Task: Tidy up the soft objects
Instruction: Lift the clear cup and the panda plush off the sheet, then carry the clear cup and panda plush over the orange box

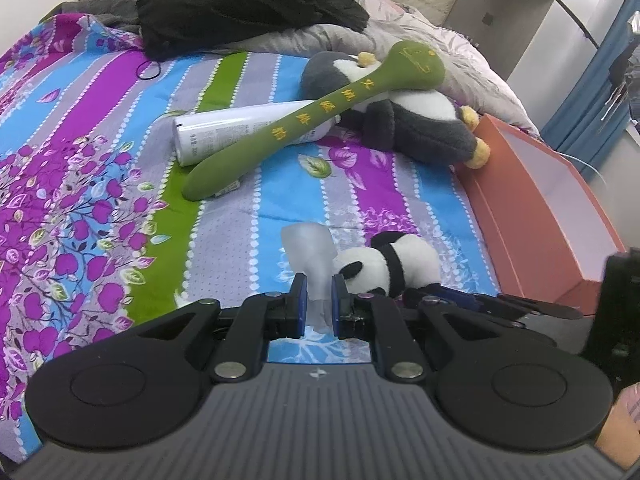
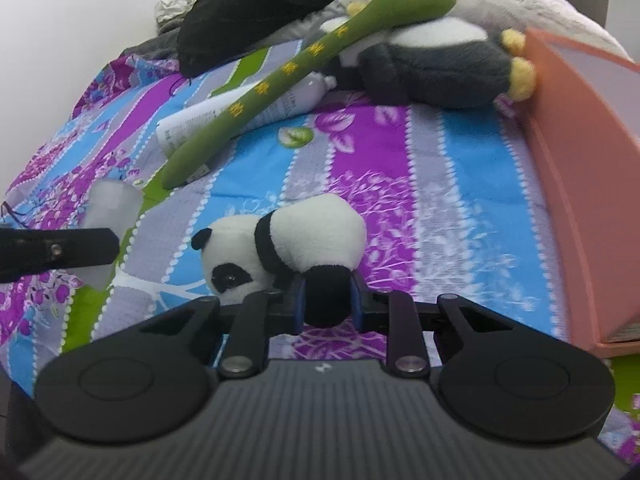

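A small panda plush lies on the striped floral bedsheet. My right gripper is shut on the panda's black leg, which fills the gap between the blue pads. To its left, my left gripper is shut on a frosted, translucent soft piece that sticks up past the pads. That same piece shows at the left of the right wrist view. In the left wrist view the panda plush sits just right of the left gripper.
Further back a long green plush stick leans across a white tube and a grey penguin plush. An open orange box stands along the right edge. A black garment and a grey quilt are piled at the head.
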Tool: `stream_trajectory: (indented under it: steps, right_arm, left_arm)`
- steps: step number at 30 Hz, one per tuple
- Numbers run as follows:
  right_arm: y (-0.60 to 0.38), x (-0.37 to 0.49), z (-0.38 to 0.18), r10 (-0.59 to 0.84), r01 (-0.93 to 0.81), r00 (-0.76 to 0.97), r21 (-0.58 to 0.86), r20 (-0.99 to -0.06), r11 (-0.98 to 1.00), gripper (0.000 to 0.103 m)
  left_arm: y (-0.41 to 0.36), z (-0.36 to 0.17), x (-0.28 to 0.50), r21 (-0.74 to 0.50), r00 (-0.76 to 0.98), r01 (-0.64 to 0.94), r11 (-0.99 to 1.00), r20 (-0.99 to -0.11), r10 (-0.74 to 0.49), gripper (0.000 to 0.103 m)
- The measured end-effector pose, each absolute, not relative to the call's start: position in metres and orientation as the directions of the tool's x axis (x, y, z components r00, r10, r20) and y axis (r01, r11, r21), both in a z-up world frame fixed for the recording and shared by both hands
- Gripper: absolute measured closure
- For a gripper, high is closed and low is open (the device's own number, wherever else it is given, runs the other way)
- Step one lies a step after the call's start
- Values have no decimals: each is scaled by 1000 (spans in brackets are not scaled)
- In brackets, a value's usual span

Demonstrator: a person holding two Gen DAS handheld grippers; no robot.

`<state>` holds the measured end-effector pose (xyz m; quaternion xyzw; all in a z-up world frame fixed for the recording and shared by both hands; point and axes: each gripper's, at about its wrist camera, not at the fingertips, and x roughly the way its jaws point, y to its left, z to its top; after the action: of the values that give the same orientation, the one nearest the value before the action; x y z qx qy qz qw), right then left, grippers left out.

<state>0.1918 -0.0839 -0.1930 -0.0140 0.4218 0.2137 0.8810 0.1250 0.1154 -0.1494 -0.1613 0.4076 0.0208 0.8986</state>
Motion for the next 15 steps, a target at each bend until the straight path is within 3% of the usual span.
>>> stream_trajectory:
  steps: [15]
  right_arm:
    - [-157, 176, -96, 333, -317, 713, 140, -617, 938, 77]
  left_arm:
    - [64, -89, 154, -296, 732, -18, 955, -655, -189, 89]
